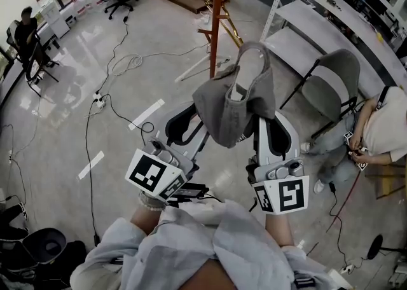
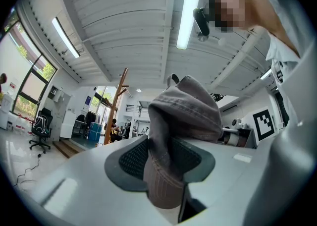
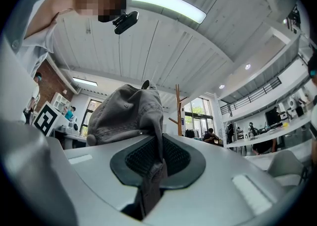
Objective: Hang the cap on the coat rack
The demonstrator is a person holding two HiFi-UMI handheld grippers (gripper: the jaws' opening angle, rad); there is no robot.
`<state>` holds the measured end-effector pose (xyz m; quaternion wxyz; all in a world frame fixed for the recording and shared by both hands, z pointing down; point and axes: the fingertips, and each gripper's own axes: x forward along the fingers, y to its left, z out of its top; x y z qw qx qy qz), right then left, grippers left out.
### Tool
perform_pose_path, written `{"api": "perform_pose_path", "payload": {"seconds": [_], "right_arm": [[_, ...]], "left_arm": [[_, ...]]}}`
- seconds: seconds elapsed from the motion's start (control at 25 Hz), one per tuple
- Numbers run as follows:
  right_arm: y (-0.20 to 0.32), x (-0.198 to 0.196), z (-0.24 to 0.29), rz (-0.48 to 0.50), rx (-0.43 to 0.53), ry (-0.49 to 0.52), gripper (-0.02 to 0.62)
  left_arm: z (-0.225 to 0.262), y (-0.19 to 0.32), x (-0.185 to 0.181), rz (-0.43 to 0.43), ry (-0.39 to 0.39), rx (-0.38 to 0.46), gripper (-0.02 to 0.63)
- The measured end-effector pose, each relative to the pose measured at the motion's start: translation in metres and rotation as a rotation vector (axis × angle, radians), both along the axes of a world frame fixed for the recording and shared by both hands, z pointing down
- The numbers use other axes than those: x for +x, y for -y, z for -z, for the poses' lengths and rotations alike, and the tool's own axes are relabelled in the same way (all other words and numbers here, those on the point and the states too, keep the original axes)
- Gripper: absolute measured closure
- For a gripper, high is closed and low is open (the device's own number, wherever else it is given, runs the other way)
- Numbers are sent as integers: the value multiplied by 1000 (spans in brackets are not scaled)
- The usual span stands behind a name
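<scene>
1. Holding the cap (image 1: 236,101) up in front of me, I have my left gripper (image 2: 166,163) pinched shut on one edge of its fabric. My right gripper (image 3: 156,163) is pinched shut on the opposite edge.
2. The coat rack (image 1: 217,15) stands ahead, beyond the cap and well apart from it. Its pole is upright and sits roughly between my two grippers.
3. Neither gripper looks clearly nearer. I judge both must carry the cap forward and up to a peg.
</scene>
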<state>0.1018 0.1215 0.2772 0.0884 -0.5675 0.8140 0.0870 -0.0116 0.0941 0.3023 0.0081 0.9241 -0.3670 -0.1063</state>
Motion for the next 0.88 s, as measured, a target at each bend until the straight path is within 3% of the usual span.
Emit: {"api": "perform_pose_path", "payload": {"seconds": [0.52, 0.88], "right_arm": [[-12, 14, -2, 5, 9, 20, 558], [17, 14, -4, -7, 21, 10, 558]], "left_arm": [[2, -13, 13, 11, 16, 24, 465], [0, 17, 14, -3, 20, 40, 465]]}}
